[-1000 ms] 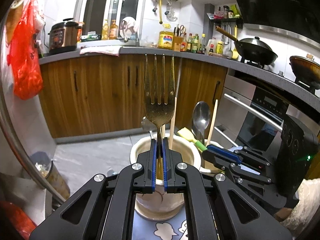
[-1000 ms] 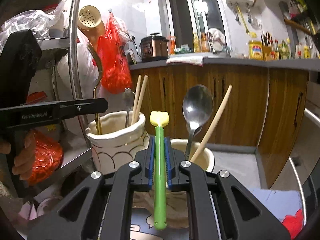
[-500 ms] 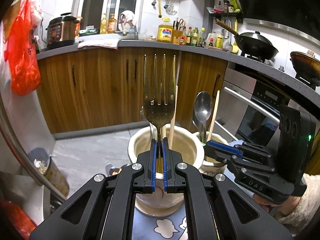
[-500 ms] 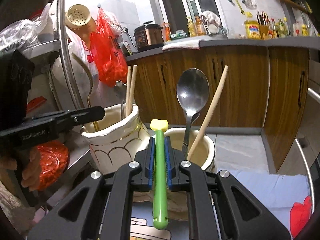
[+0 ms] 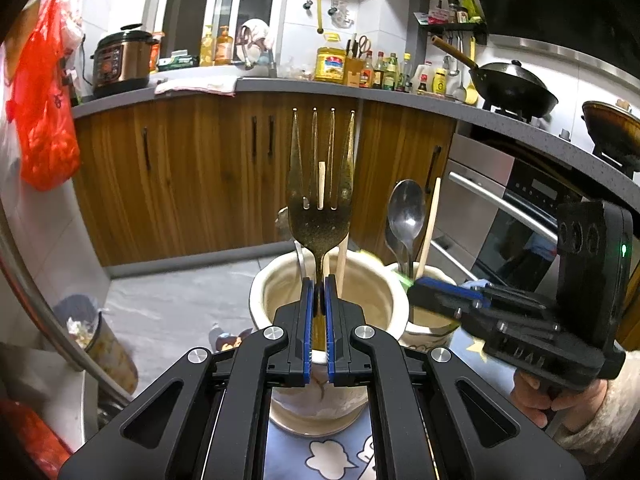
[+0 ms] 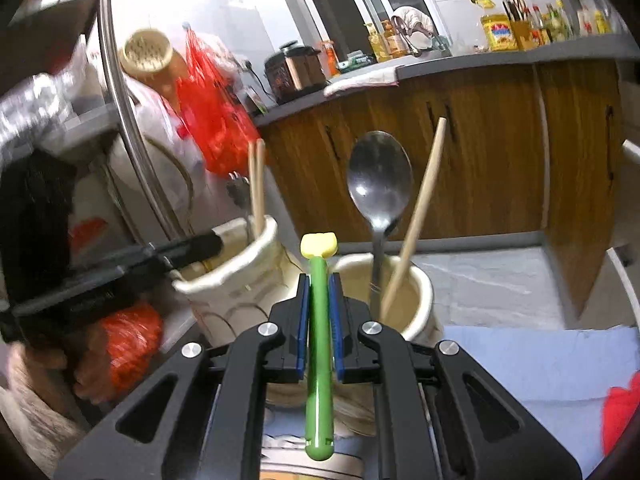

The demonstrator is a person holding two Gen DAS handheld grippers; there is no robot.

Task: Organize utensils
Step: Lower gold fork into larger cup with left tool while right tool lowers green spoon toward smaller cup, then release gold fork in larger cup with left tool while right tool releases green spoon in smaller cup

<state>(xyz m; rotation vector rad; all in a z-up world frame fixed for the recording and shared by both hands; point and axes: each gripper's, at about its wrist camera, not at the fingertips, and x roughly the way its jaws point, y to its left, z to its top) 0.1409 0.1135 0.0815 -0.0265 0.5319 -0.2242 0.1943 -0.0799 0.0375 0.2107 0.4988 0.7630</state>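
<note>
My left gripper (image 5: 319,300) is shut on a gold fork (image 5: 320,184), tines up, just over the mouth of a large cream holder (image 5: 276,300) with chopsticks in it. My right gripper (image 6: 320,296) is shut on a green-handled utensil (image 6: 319,344) with a yellow end, held upright in front of a smaller cream cup (image 6: 420,292). That cup holds a steel spoon (image 6: 380,176) and one wooden chopstick (image 6: 420,208). The right gripper shows at the right of the left wrist view (image 5: 424,290). The left gripper shows at the left of the right wrist view (image 6: 208,244), at the large holder (image 6: 232,276).
Both holders stand on a cartoon-printed mat (image 5: 332,456). Wooden cabinets (image 5: 200,176) and a grey countertop (image 5: 400,98) run behind. An oven (image 5: 516,216) is at the right, a small bin (image 5: 96,344) at the lower left, a metal rack pole (image 6: 132,128) at the left.
My left gripper has lowered the fork toward the large holder. My right gripper has moved closer to the small cup with the green utensil; the view has tilted and blurred.
</note>
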